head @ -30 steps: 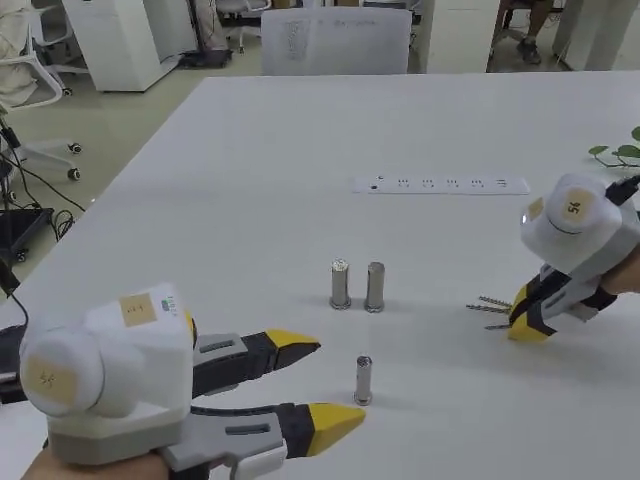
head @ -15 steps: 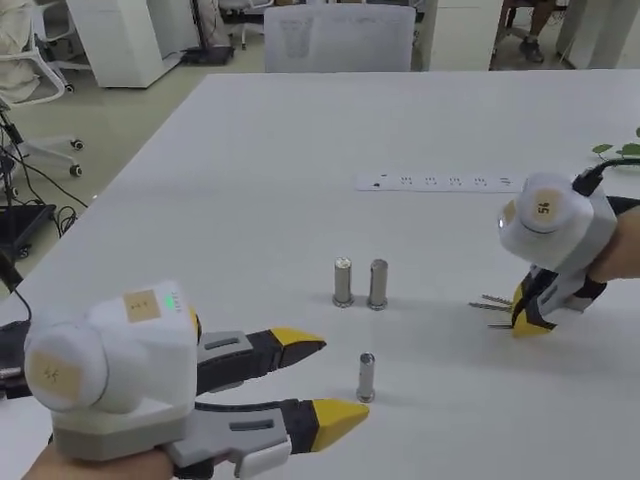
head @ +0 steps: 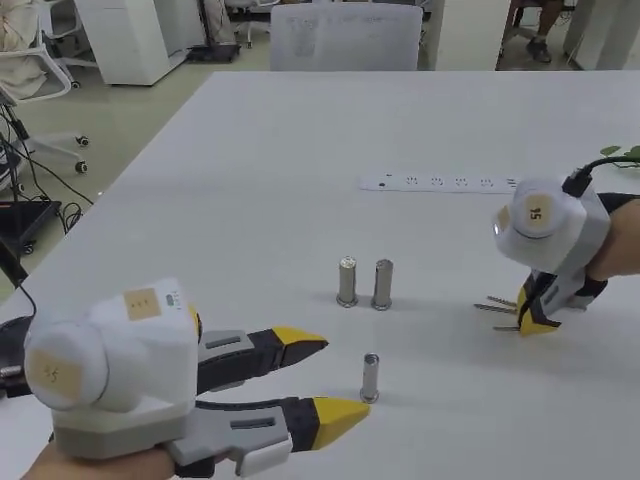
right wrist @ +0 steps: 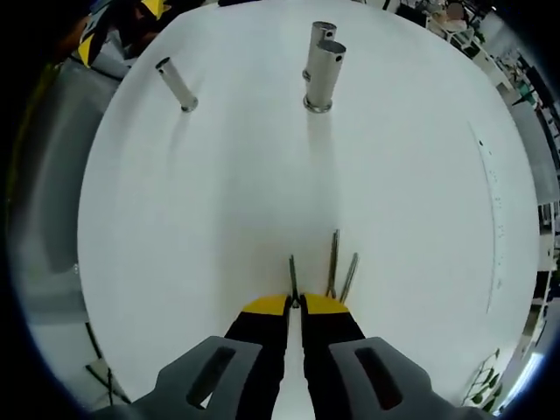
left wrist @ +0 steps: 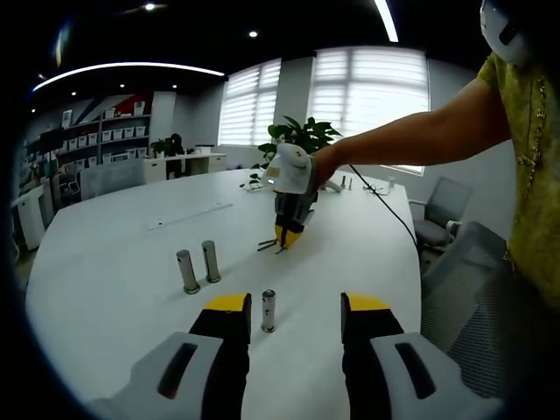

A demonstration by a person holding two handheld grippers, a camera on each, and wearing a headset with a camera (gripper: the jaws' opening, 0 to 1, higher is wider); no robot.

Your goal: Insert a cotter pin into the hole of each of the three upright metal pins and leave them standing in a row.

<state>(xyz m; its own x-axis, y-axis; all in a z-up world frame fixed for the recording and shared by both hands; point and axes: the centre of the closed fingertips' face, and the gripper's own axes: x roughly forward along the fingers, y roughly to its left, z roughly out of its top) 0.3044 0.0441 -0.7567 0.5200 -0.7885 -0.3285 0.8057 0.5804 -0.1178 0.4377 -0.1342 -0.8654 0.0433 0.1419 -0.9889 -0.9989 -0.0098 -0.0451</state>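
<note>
1. Plainly, the left claw (head: 345,375) hovered low over the white surface (head: 250,200), its yellow-tipped jaws apart with nothing between them
2. The left gripper view placed a lone metal pin (left wrist: 269,311) upright just ahead of the gap, nearer the left jaw tip; the head view showed it just beside the tips and not touching them
3. Farther out, a pair of metal pins (head: 347,281) stood upright side by side, near the lone one
4. The right claw (head: 530,322) pointed down at the right side of the surface, its tips at a small cluster of cotter pins (head: 495,305); from the head view the grip was too small to tell
5. The right gripper view made it plain: the jaws were closed together on the end of one cotter pin (right wrist: 292,276), and two loose cotter pins (right wrist: 333,258) lay on the surface just beside it, close together
6. That same view caught a cross hole near the top of the nearest upright pin of the pair
7. A power strip (head: 440,183) lay beyond the pair, and a plant (head: 625,153) sat at the right edge
</note>
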